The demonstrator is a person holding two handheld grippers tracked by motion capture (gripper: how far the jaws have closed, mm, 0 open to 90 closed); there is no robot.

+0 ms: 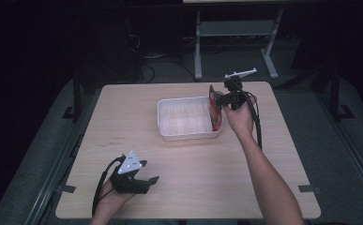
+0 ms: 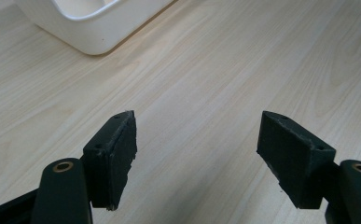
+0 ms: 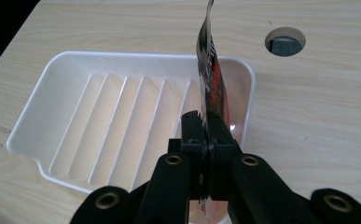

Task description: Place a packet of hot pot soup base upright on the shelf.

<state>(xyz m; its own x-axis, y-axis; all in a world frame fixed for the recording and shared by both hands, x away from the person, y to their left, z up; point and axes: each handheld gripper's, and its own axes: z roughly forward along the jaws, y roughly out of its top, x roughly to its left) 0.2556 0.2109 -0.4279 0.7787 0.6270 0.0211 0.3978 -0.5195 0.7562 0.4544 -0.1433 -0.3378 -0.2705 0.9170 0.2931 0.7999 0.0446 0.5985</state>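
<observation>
Dark room, grey floor, metal frame legs at the back; a pale wood-grain bench (image 1: 188, 159) takes the light in the high view.

Near-left corner of the bench: the person's left hand (image 1: 108, 197) w/ the left gripper (image 1: 147, 183) low over bare wood, grey three-cornered plate on top, cable looping back toward the bench edge. In the left gripper view the left gripper (image 2: 196, 154) has its jaws wide apart, nothing between the pads, only wood grain beyond; a rounded corner of the white tray (image 2: 89, 28) sits top left, well apart from it.

Centre: the white tray (image 1: 162, 123), shallow, rounded corners, ribbed floor, lying flat on the bench.

Right: a red, black & white packet (image 1: 215, 112) stands on edge at the tray's right end, lower part inside the tray, top above the rim. The right gripper (image 1: 222, 100), in the person's right hand (image 1: 239, 119), is clamped on it, forearm coming in from the bottom right. In the right gripper view the right gripper (image 3: 205, 126) has its jaws pinched nearly together on the packet (image 3: 211, 74), which rises upright from them over the tray (image 3: 43, 88). A round hole (image 3: 285, 41) in the bench top lies beyond the tray's far rim.
</observation>
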